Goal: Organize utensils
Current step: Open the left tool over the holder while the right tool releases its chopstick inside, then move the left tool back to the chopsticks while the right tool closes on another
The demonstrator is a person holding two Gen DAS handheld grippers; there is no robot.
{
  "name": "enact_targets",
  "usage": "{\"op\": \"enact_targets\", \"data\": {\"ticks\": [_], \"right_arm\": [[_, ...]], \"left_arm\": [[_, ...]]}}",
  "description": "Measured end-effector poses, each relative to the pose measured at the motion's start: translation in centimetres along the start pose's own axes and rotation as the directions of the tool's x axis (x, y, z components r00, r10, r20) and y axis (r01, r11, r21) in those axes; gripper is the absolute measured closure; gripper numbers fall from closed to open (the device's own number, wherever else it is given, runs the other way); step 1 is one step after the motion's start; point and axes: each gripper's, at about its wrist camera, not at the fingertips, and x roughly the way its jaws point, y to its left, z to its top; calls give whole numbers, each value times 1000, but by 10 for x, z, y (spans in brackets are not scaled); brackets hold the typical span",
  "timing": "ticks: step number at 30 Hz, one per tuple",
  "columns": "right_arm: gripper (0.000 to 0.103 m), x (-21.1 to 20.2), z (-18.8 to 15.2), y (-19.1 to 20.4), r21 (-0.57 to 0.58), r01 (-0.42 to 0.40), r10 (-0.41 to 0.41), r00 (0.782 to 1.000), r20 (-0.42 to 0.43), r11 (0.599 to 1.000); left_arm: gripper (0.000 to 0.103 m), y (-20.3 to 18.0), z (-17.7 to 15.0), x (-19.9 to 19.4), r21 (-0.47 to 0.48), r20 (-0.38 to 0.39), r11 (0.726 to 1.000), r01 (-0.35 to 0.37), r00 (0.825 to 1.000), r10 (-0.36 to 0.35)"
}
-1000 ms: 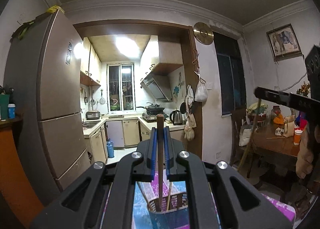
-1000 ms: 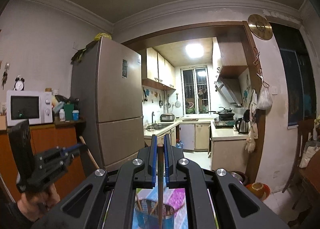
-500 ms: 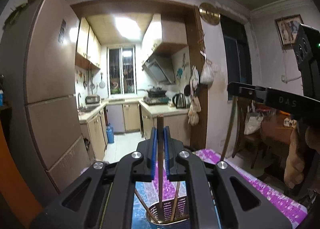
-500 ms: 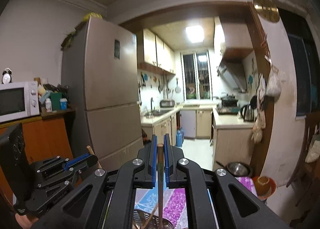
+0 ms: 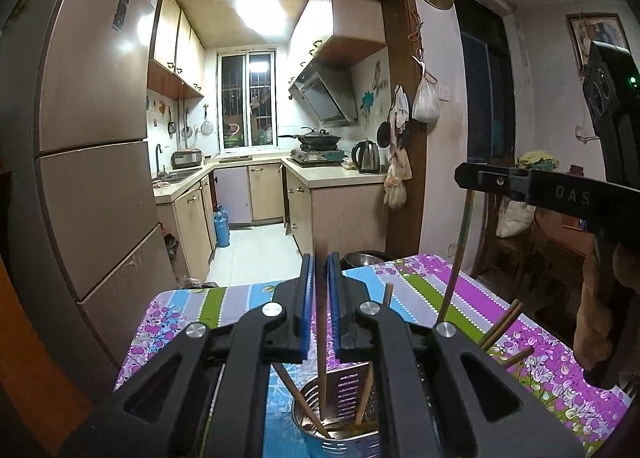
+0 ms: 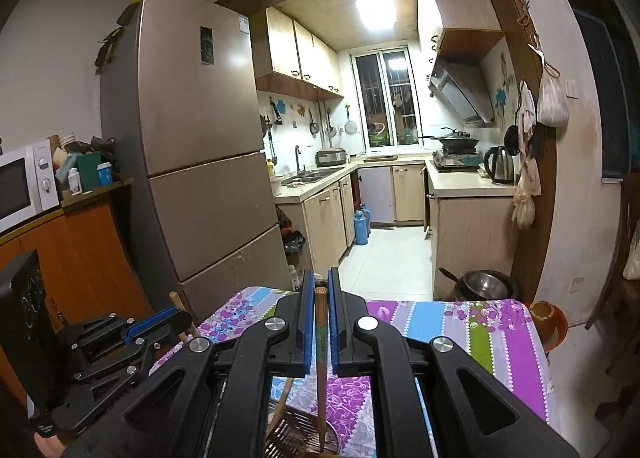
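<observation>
A perforated steel utensil holder (image 5: 336,436) stands on the flowered tablecloth (image 5: 432,290) and holds several wooden chopsticks and a slotted metal spatula (image 5: 348,384). My left gripper (image 5: 318,258) is directly above it; a wooden chopstick (image 5: 321,338) stands between its slightly parted blue pads, its lower end in the holder. My right gripper (image 6: 319,282) is shut on another wooden chopstick (image 6: 320,358) that points down at the holder (image 6: 304,442). Each gripper shows in the other's view, the right one (image 5: 468,174) with its chopstick (image 5: 456,258), the left one (image 6: 180,318) at lower left.
More chopsticks (image 5: 500,326) stick up at the right of the table. A fridge (image 6: 192,162) stands left, a kitchen (image 5: 256,186) lies behind. A metal bowl (image 6: 484,284) and an orange pot (image 6: 544,318) sit on the floor past the table.
Both grippers have tilted down over the table and the holder. The left chopstick has slid down through the left jaws into the holder; the pads have parted slightly.
</observation>
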Motion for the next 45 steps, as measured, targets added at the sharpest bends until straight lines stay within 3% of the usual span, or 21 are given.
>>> {"op": "enact_targets", "data": {"ticks": [2, 4, 8, 12, 16, 18, 21, 24, 26, 32, 35, 38, 45], "right_arm": [[95, -2, 0, -1, 2, 1, -1, 1000, 3, 1000], [95, -6, 3, 0, 3, 2, -2, 1000, 8, 1000], [95, -25, 9, 0, 6, 4, -5, 999, 34, 1000], [93, -86, 8, 1, -12, -12, 13, 996, 91, 1000], [65, -175, -32, 5, -83, -12, 25, 987, 156, 997], [62, -213, -69, 4, -108, 15, 3, 987, 164, 994], [61, -253, -136, 1, -92, 48, -35, 990, 135, 995], [61, -275, -202, -5, -52, 98, -94, 992, 87, 994], [61, -285, -235, -9, 10, 114, -115, 992, 59, 993], [65, -302, -311, 0, 52, 173, -173, 985, -13, 983], [70, -301, -335, 8, 42, 182, -180, 983, -45, 982], [73, -296, -353, 15, 22, 186, -184, 979, -82, 982], [81, -282, -369, 14, -2, 227, -226, 968, -110, 974]], "left_arm": [[87, 2, 1, -2, -6, 3, 1000, -8, 1000, 8], [70, 2, 3, -3, -9, 10, 1000, -15, 1000, 15], [55, 4, 7, -23, -12, 46, 999, -33, 998, 33], [34, 3, -4, -87, 35, 134, 999, -29, 991, 24], [25, 10, -49, -151, 95, 149, 995, -32, 989, 17], [25, 17, -85, -174, 100, 104, 994, -33, 994, 22], [25, 23, -146, -189, 94, -25, 995, -34, 999, 36], [25, 22, -202, -190, 47, -164, 999, -19, 986, 26], [25, 15, -222, -193, 44, -195, 999, -6, 981, 14], [26, -21, -252, -199, 67, -198, 995, 79, 978, -64], [37, -38, -267, -187, 80, -222, 990, 120, 970, -100], [46, -52, -282, -185, 110, -216, 987, 113, 973, -87], [48, -57, -293, -186, 94, -175, 993, 76, 983, -58]]}}
